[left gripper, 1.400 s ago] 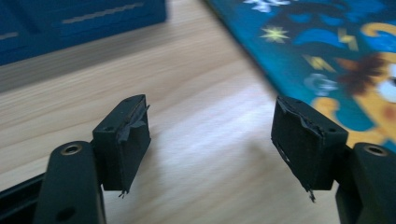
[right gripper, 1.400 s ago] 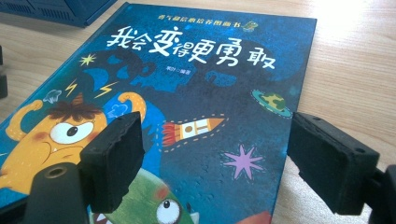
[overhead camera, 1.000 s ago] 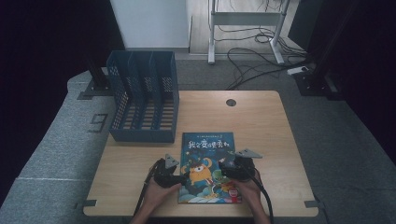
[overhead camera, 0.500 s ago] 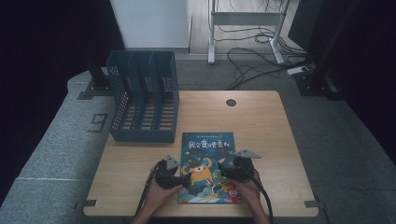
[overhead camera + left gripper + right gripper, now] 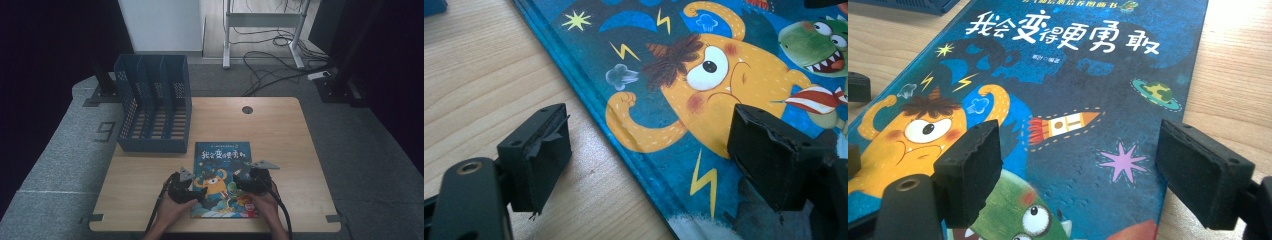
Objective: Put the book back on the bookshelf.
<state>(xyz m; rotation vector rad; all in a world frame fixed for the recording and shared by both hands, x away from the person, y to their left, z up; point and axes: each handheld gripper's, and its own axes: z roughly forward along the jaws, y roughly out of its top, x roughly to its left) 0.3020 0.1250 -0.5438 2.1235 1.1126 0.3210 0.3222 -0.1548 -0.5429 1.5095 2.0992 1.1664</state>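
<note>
Here, a picture book [image 5: 222, 175] is laid flat on the table [image 5: 280, 130]; the left gripper [image 5: 644, 150], jaws just opening, and right gripper [image 5: 1078, 165] are held wide open over it, nothing gripped.

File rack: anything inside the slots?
The file rack shows bare slatted floors in its slots from the high view. The near ends of the slots, behind its front wall, are hidden.

The high view is dim and soft with black surroundings, while both gripper views are bright, evenly lit, and blurred only at the nearest tongs [image 5: 651, 150].
</note>
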